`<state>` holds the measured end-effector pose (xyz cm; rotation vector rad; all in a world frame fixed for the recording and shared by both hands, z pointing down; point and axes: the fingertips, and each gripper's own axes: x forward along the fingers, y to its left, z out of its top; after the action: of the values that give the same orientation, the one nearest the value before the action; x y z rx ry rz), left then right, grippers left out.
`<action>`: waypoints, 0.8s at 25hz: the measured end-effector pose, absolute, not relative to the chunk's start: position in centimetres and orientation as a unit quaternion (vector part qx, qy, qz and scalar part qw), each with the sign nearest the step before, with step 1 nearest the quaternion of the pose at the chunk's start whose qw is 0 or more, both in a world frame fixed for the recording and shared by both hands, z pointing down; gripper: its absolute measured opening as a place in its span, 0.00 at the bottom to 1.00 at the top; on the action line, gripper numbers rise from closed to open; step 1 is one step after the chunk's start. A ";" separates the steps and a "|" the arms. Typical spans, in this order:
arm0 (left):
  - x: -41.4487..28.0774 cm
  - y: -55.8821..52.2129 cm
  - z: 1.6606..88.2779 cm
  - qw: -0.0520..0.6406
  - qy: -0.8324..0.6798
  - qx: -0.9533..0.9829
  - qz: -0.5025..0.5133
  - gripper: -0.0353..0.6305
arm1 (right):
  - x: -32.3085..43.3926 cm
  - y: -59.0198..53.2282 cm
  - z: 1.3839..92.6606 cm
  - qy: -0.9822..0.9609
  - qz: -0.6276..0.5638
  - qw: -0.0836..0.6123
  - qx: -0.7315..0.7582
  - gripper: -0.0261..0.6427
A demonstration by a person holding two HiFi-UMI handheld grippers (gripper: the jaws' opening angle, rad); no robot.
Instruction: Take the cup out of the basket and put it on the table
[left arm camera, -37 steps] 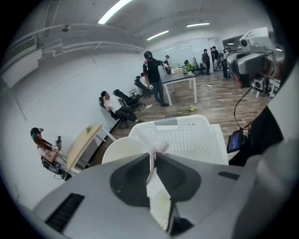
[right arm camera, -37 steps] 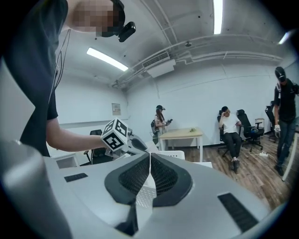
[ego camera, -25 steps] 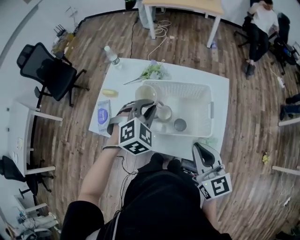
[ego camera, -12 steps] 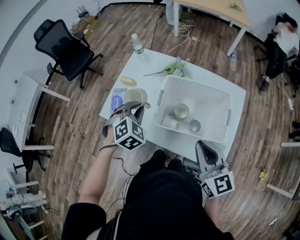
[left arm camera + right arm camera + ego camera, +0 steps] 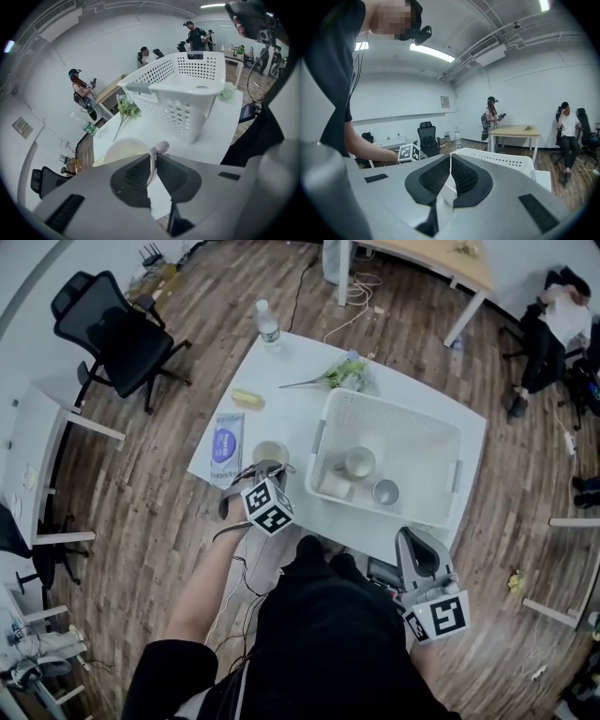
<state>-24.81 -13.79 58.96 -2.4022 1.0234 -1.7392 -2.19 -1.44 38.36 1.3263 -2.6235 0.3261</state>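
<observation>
Your left gripper (image 5: 153, 161) pinches the cream cup (image 5: 269, 452) by its rim; it may not touch the table (image 5: 281, 409) yet, so lower it flat.

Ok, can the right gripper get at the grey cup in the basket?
Probably yes: the right gripper is shut and empty beside the basket, and nothing covers the grey cup. It must open and clear the wall.

Wood-plank floor (image 5: 141, 512) throughout; black office chair (image 5: 108, 329) upper left, wooden desk (image 5: 441, 261) along the top, white walls (image 5: 393, 101).
</observation>
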 end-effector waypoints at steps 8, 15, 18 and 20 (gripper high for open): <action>-24.5 -14.0 63.3 -0.016 0.291 -0.763 -0.578 0.12 | -1.9 -1.5 38.9 -0.870 0.119 0.104 0.468 0.08; -24.5 -13.8 65.1 -0.028 0.273 -0.761 -0.588 0.12 | -1.2 -1.5 39.4 -0.860 0.126 0.102 0.484 0.08; -24.6 -13.7 65.6 -0.033 0.270 -0.762 -0.588 0.12 | -1.2 -1.5 39.3 -0.858 0.128 0.102 0.488 0.08; -24.8 -13.6 65.9 -0.034 0.271 -0.761 -0.588 0.12 | -1.2 -1.6 39.3 -0.857 0.128 0.101 0.489 0.08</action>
<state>-24.77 -13.61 65.91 -2.4441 0.8712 -1.8895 -1.19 -1.63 39.27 1.4450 -2.5323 0.3771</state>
